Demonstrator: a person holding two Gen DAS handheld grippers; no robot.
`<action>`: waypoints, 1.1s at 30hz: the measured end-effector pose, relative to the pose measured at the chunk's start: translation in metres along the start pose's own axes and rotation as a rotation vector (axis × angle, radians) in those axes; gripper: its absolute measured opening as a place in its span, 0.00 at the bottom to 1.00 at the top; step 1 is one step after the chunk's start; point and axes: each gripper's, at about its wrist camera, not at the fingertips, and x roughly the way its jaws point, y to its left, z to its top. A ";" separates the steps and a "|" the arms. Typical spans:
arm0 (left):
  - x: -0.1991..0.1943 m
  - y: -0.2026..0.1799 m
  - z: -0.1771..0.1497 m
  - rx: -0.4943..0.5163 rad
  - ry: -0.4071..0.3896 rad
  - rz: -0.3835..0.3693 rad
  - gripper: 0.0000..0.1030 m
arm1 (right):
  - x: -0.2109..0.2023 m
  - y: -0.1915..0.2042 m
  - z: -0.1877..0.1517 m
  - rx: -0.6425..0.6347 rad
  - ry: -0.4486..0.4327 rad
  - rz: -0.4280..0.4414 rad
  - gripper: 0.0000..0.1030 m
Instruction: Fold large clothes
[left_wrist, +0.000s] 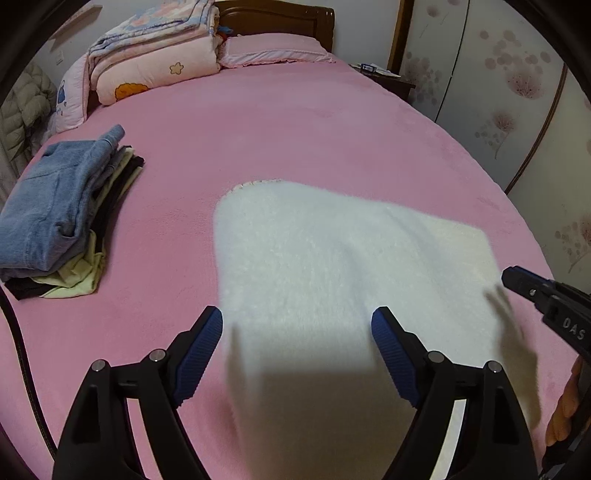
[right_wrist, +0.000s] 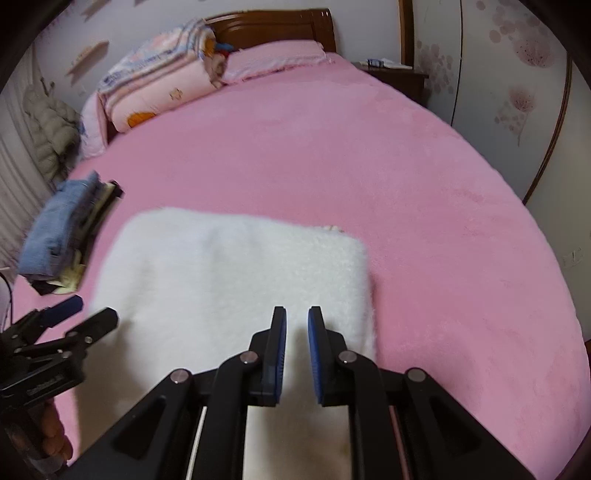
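— Clothes first: what sits off to the left of the fingers?

— A folded stack (left_wrist: 62, 218) with a blue denim piece on top, well to the left of the left gripper (left_wrist: 297, 325) and apart from it, resting on the pink bed cover (left_wrist: 295, 129).

— And the left gripper itself?

— Spread wide, blue pads (left_wrist: 201, 354) far apart, nothing between them. The white fleece garment (left_wrist: 332, 258) lies flat just ahead of and under its fingertips.

— Further right?

— The right gripper (right_wrist: 297, 321) hangs over the near part of the same garment (right_wrist: 221, 277), its fingers drawn narrow with a slim gap and no cloth caught in it. From its view, the garment's right edge lies just right of the right fingertip
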 end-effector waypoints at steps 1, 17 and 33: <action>-0.008 0.000 -0.001 0.002 -0.010 0.001 0.81 | -0.008 0.001 0.000 0.000 -0.011 0.008 0.12; -0.142 0.014 -0.017 -0.046 -0.171 -0.032 0.88 | -0.149 0.030 -0.018 -0.101 -0.234 0.036 0.57; -0.095 0.021 -0.061 -0.064 -0.015 -0.074 0.89 | -0.114 -0.007 -0.050 -0.028 -0.089 0.068 0.70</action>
